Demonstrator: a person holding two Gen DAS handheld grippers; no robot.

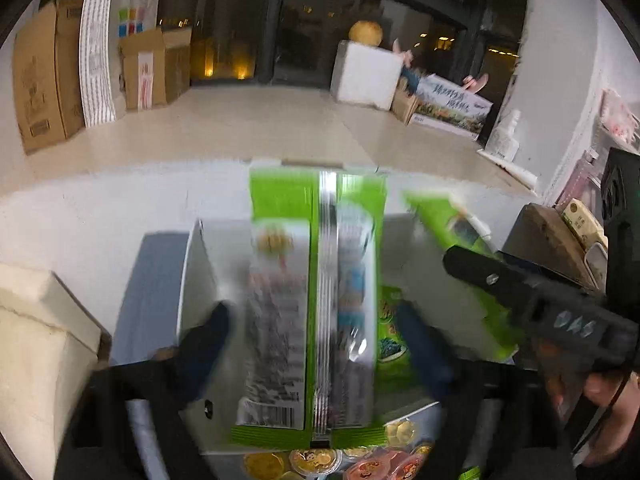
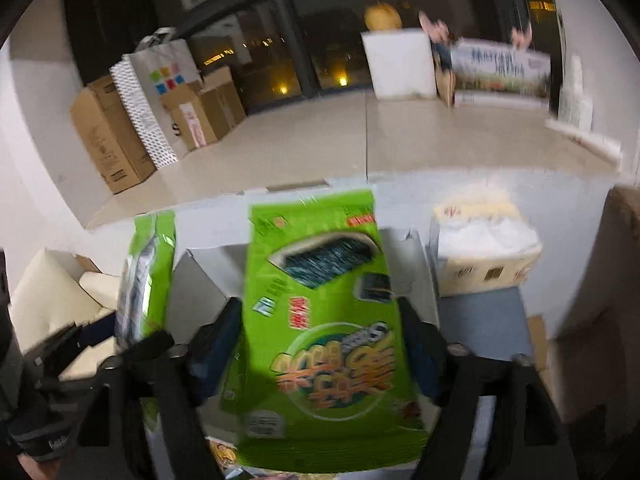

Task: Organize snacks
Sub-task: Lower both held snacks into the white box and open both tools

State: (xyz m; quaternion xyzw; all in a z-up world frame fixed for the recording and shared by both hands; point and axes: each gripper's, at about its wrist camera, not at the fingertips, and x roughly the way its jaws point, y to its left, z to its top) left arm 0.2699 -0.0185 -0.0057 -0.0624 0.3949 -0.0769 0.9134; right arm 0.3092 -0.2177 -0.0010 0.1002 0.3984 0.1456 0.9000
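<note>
Two green seaweed snack packs are in the air above an open white box. The left gripper pinches one pack by its sides, back seam and barcode facing the lens; the right gripper clamps the other pack, printed front showing. Both hang upright, probably for filing on edge (glossy, crinkly foil, flat pillow shape). Gold foil coins lie in the box, beside a tissue pack on the white table

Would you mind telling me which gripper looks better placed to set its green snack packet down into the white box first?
Probably the left. Its green packet, held in the left gripper, hangs squarely over the white box. The right gripper holds its packet over the box too, but from the left view it sits off to the side.
</note>
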